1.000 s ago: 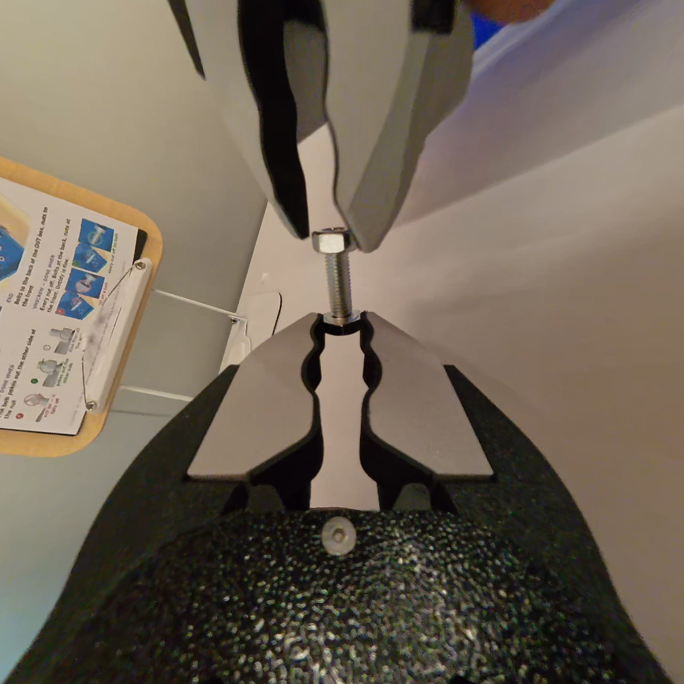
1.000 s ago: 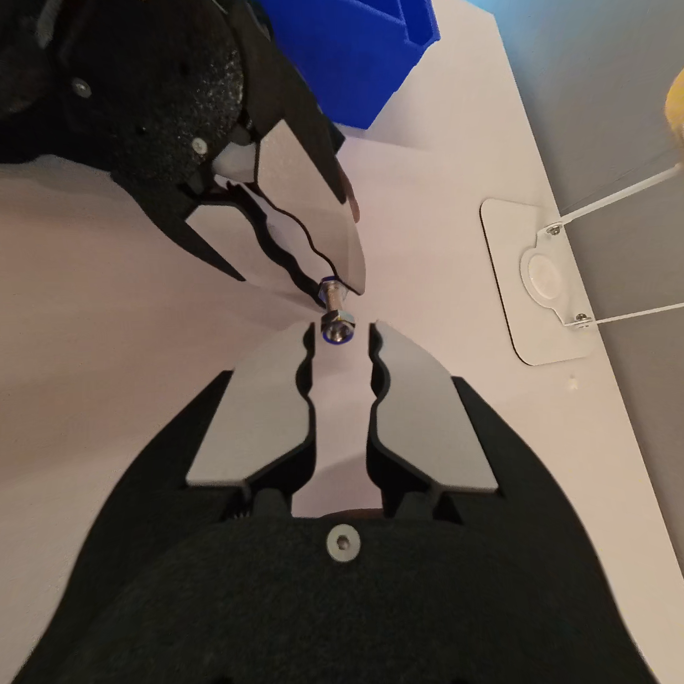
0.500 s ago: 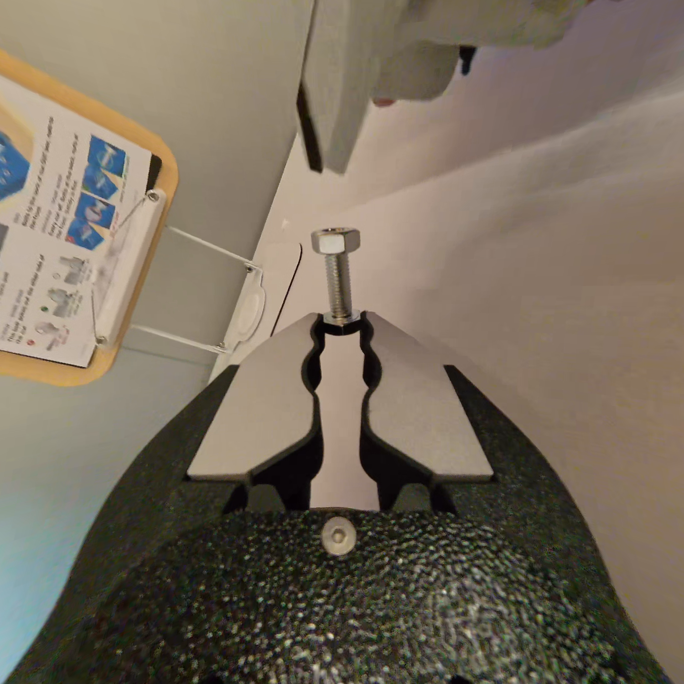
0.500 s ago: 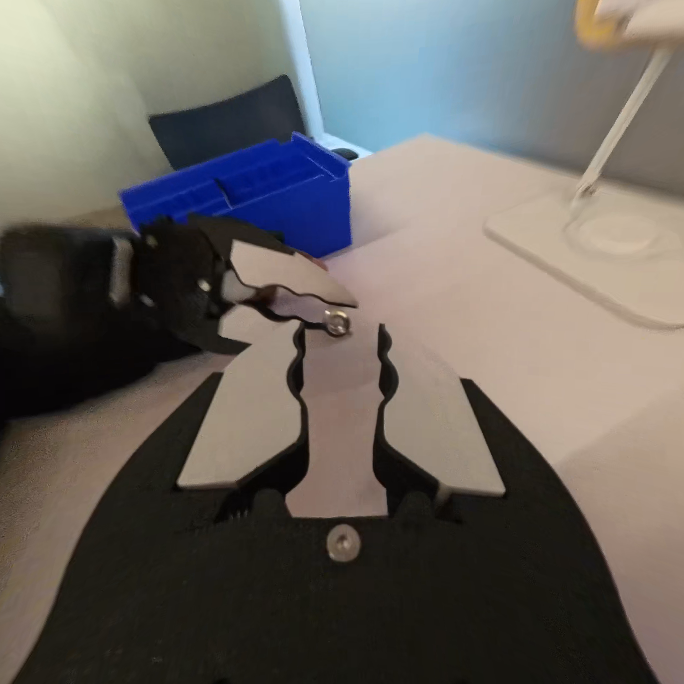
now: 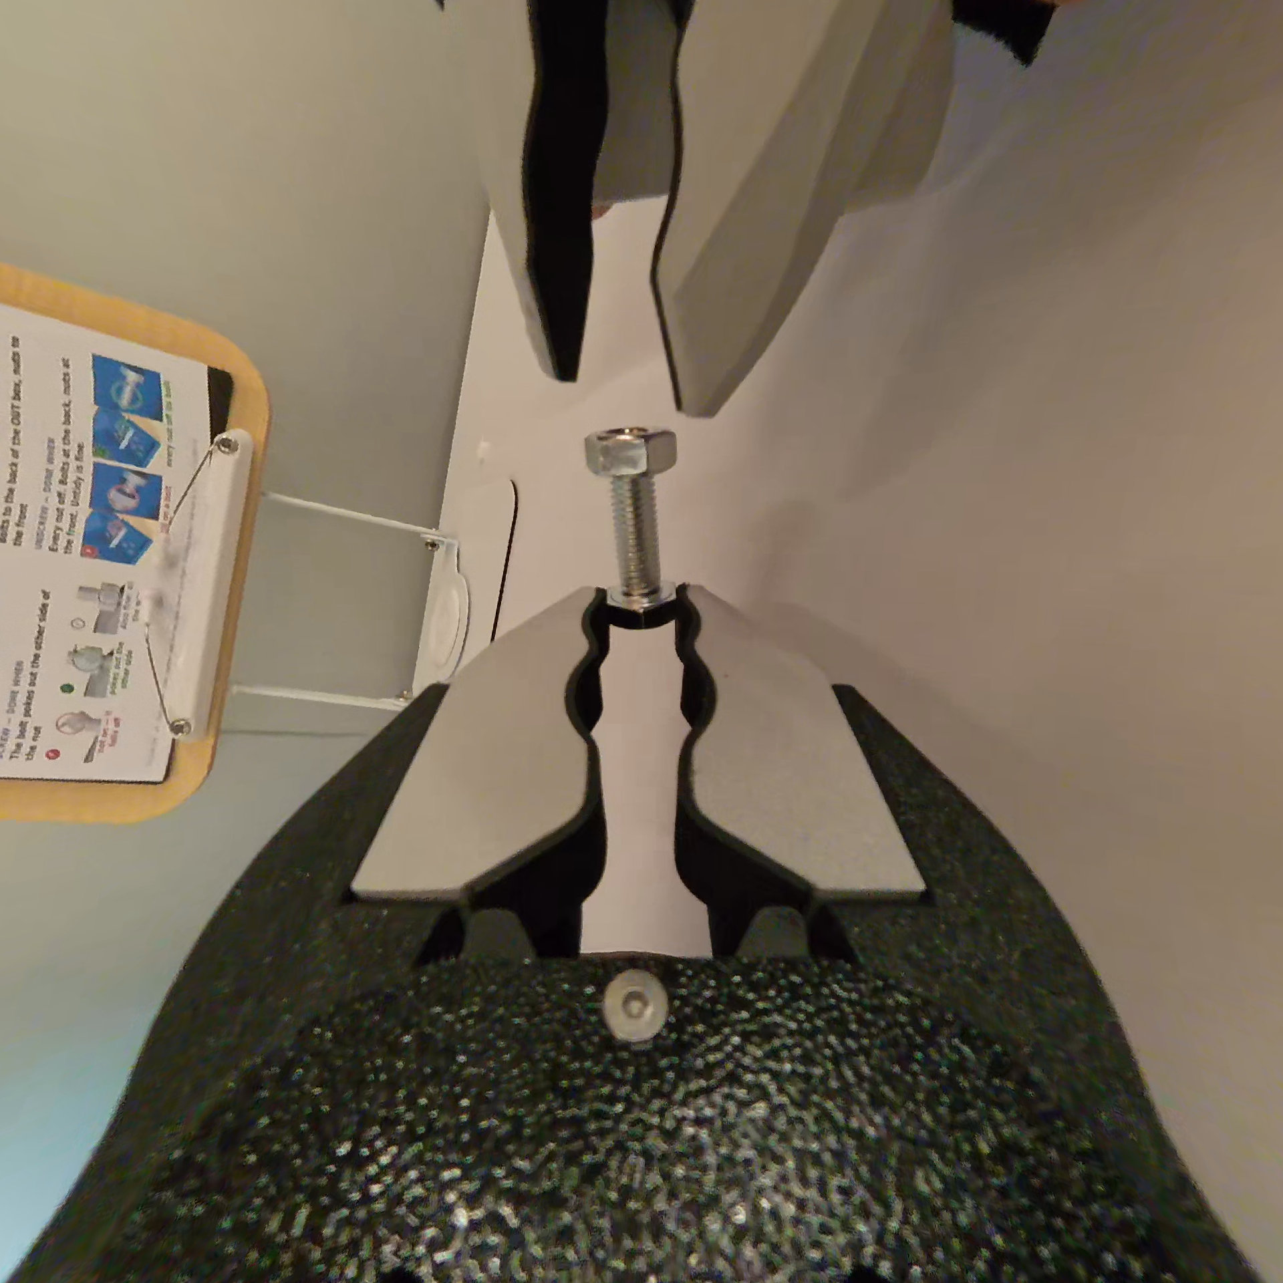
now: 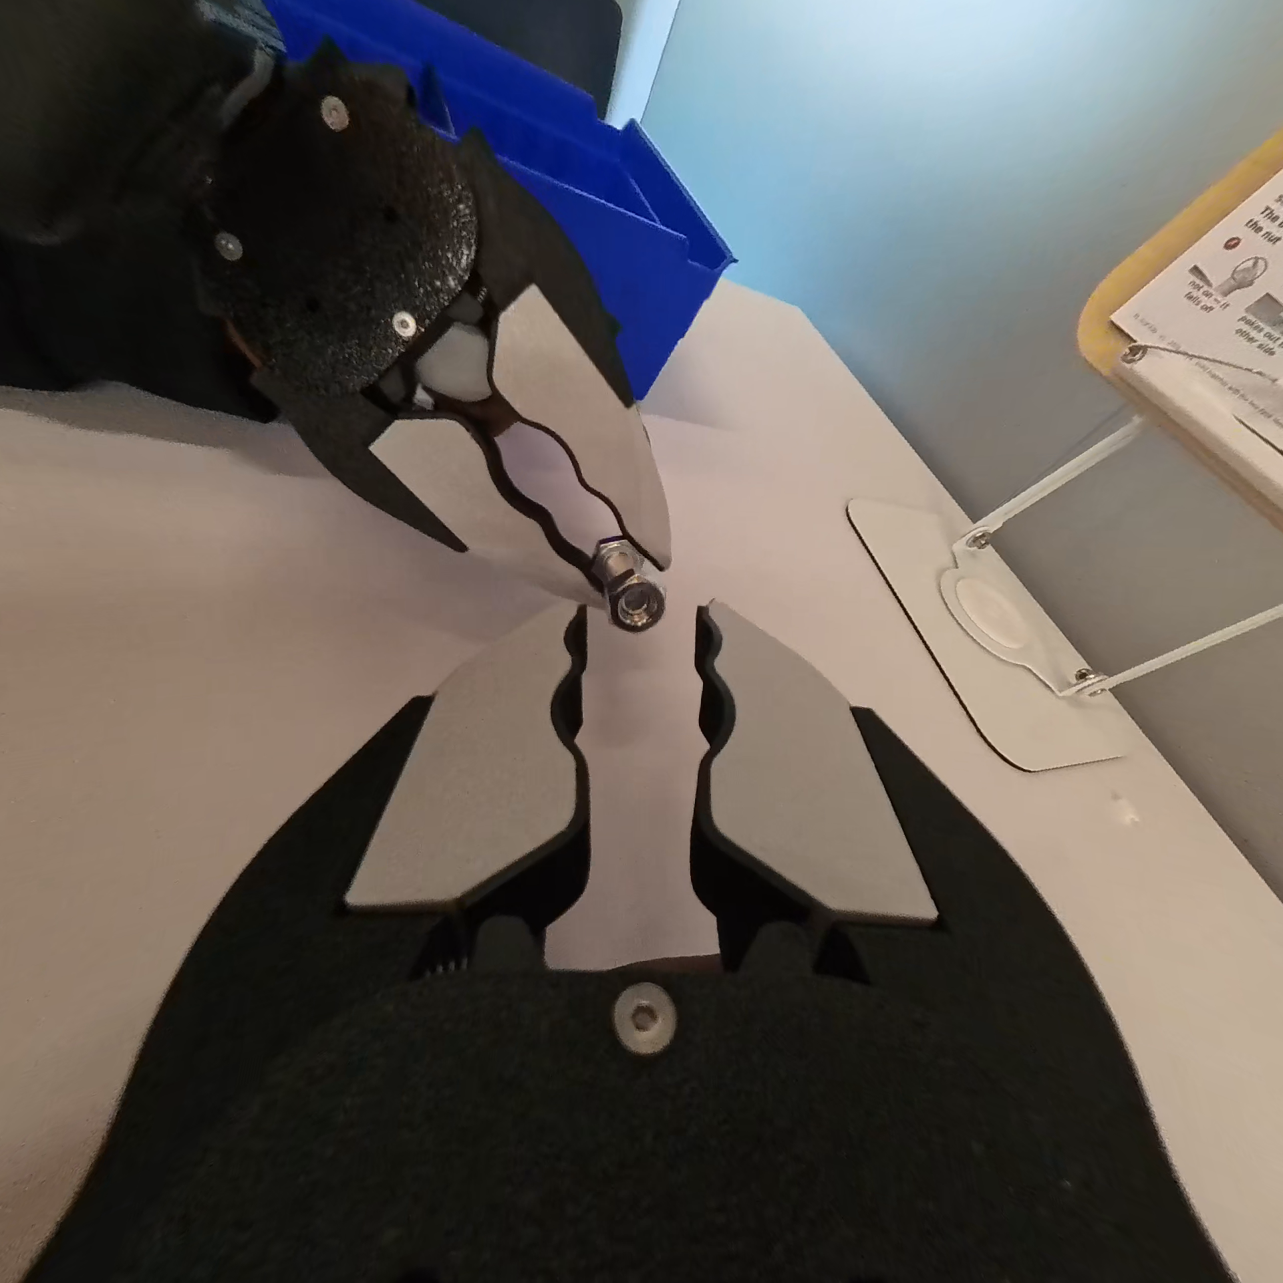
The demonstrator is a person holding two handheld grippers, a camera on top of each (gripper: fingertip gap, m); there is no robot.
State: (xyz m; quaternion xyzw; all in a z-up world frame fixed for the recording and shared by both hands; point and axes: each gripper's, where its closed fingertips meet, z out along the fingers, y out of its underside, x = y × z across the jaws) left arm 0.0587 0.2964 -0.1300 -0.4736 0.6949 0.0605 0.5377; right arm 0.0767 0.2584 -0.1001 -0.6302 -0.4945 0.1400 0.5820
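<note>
Left wrist view: left gripper (image 5: pixel 640 611) fingers pinch the head of a steel bolt (image 5: pixel 633 534), its nut (image 5: pixel 630 453) at the free end. Right gripper (image 6: pixel 642 611), fingers parted and empty, hovers just beside the nut above the white desk (image 6: pixel 173 625) (rigid, smooth, probably slippery; best gripped on the nut's flats).

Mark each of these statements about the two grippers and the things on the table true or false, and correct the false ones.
1. The left gripper grips a bolt by its head. True.
2. The right gripper is clamped on the nut. False: its fingers stand apart, short of the nut.
3. A blue bin stands on the white table. True.
4. The nut lies loose on the table. False: it sits on the bolt's end.
</note>
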